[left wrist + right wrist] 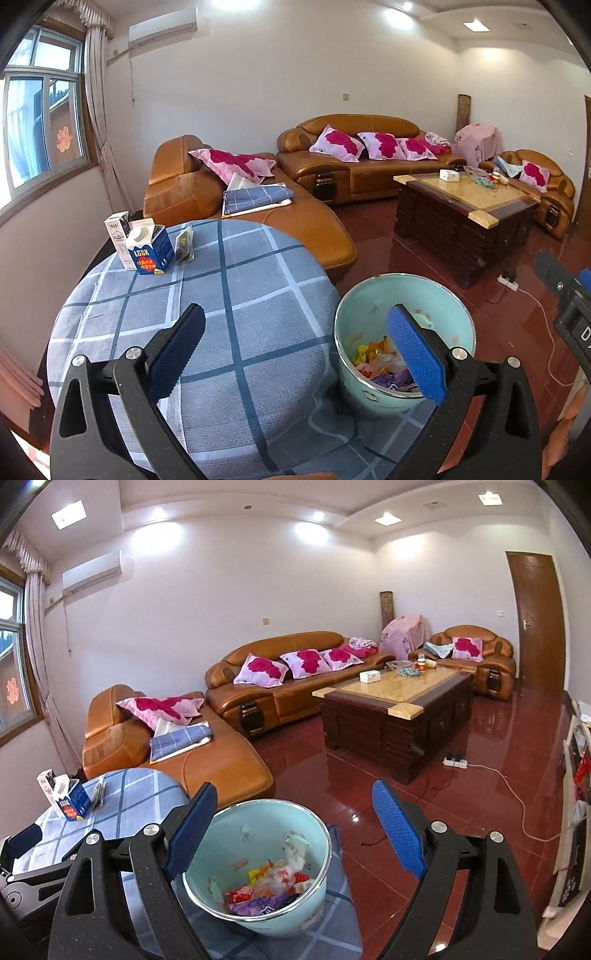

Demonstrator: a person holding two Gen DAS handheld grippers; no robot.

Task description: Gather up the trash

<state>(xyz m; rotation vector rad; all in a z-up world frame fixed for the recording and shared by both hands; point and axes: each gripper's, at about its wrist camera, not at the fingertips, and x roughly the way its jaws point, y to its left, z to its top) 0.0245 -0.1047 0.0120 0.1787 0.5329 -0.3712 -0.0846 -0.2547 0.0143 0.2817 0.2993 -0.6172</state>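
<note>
A pale green bin (454,314) stands at the right edge of the round table (221,295) with its blue checked cloth; it holds several coloured wrappers (373,358). At the table's far left stand a blue carton (149,251), a white carton (118,227) and a small flat packet (184,245). My left gripper (295,347) is open and empty above the cloth, its right finger over the bin's mouth. My right gripper (293,827) is open and empty above the bin (314,834), wrappers (266,890) showing inside. The cartons (74,801) show at the left.
Brown leather sofas (280,686) with pink cushions line the far walls. A dark wooden coffee table (391,705) stands on the red tiled floor (461,805). A power strip with a white cable (456,762) lies on the floor. A door (539,624) is at the right.
</note>
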